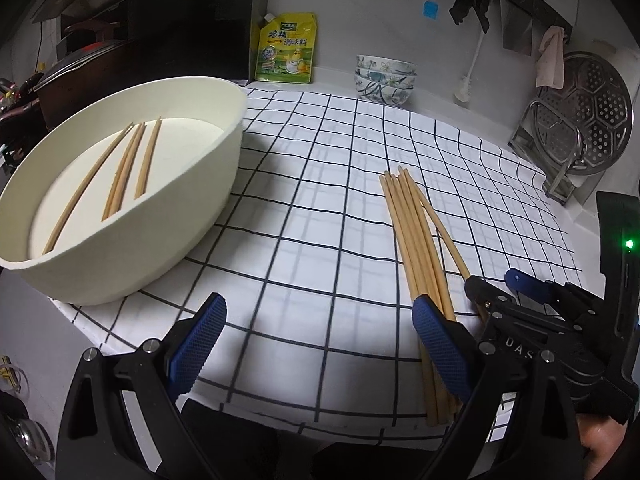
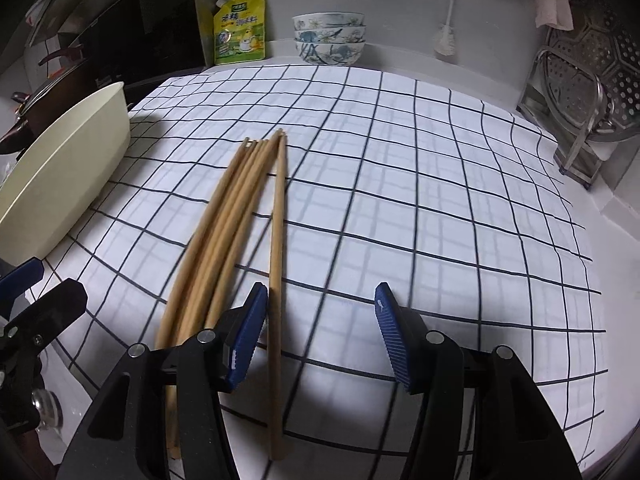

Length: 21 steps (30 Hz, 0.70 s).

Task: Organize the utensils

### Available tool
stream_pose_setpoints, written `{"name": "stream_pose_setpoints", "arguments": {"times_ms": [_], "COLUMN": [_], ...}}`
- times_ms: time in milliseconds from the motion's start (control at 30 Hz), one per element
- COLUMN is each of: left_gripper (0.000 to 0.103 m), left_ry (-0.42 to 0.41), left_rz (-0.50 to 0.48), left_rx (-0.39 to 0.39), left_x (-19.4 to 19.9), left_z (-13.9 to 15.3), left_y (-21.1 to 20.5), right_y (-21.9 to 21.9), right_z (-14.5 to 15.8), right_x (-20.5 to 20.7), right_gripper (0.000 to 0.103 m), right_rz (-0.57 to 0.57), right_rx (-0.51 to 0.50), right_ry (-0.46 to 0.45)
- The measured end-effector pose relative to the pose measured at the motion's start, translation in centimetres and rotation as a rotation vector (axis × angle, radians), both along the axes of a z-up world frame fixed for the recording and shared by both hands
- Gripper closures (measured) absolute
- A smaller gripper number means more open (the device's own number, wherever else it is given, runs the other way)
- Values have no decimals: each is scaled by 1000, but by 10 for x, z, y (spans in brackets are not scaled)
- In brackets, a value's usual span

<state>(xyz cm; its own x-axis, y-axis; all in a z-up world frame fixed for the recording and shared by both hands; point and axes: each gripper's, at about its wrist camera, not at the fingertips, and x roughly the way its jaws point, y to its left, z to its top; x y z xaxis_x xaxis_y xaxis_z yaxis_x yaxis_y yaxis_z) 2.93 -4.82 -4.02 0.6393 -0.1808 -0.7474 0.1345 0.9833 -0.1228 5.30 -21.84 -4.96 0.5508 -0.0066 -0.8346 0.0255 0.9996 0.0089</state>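
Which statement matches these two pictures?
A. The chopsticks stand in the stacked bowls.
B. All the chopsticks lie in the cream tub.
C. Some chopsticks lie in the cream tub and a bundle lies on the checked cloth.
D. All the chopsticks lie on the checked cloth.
C: a few chopsticks lie in the cream tub, while a bundle rests on the checked cloth.

Home kitchen: stacked bowls (image 1: 385, 79), steamer rack (image 1: 585, 111), wok lid (image 1: 76, 65).

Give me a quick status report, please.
Both hand-held grippers open: left, right straddling one chopstick. Four chopsticks in tub. Rest bundled on cloth. Nothing blocking.
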Motion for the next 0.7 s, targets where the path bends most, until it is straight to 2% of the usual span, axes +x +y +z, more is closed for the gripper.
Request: {"name": "stream_pose_setpoints", "arguments": {"times_ms": [367, 700], "left_gripper": [11, 10], "left_ry": [29, 36], "left_rz": [-16, -37], "left_rx": [51, 91], "left_x": [12, 20], "left_z": [-15, -26], "left_y": [-29, -45], "right_y": [-34, -44], "right_z": [-1, 4], "right_x": [-2, -5], "right_gripper": [50, 50], "right_rz": [-45, -54], "right_rx": [56, 98], "right_ry": [1, -15]}}
